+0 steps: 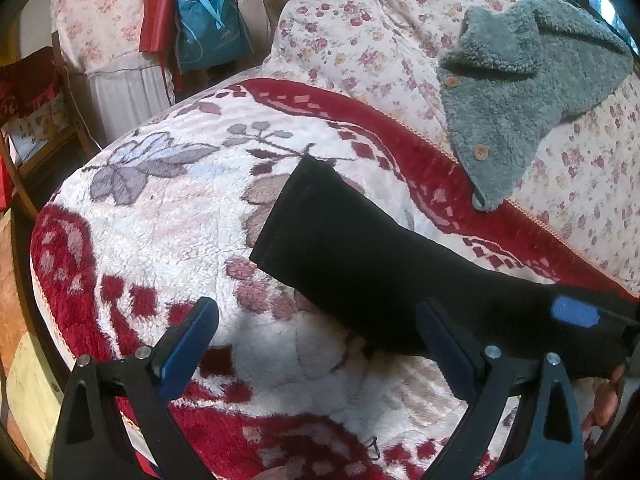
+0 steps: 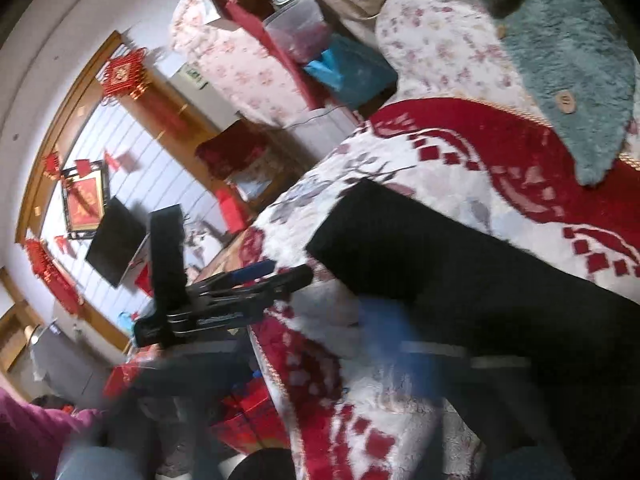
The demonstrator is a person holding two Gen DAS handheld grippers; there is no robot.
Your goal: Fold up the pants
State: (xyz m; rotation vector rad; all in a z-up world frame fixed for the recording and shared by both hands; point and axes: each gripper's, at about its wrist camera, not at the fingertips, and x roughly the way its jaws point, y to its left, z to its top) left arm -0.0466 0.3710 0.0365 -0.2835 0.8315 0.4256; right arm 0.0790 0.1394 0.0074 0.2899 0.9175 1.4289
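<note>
Nearest, left gripper (image 1: 316, 344) hovering over the blanket (image 1: 160, 216), jaws spread wide, nothing between them. Just right of it, pants (image 1: 360, 248), black, lying flat and long across the blanket, hem end pointing away toward the quilt. At the far right edge of the left wrist view, right gripper (image 1: 576, 312), one blue pad over the pants' near end; its own view badly blurred, jaws seemingly apart, no cloth visibly pinched. Looks like a release just after laying one leg over the other.

For the next fold, probably best: pinch both layers together at the hem corners, lift low, carry toward the waist, keep edges lined up, smooth before letting go. Plush pile likely to drag the cloth, so lift rather than slide.

Under the pants, thick fleece blanket, white with red border, grey and pink flowers, covering a bed. Beyond it, floral quilt (image 1: 360, 40), cream with small red blooms. On the quilt, well apart from the pants, teal fleece jacket (image 1: 516, 96) with wooden buttons. Farther back, blue bag (image 1: 212, 32) hanging beside red cloth. From the right wrist view, red knot ornaments (image 2: 124, 76) on a wood-framed white wall, dark screen (image 2: 116, 240) below; a magenta sleeve (image 2: 36, 428) at the lower left corner.
</note>
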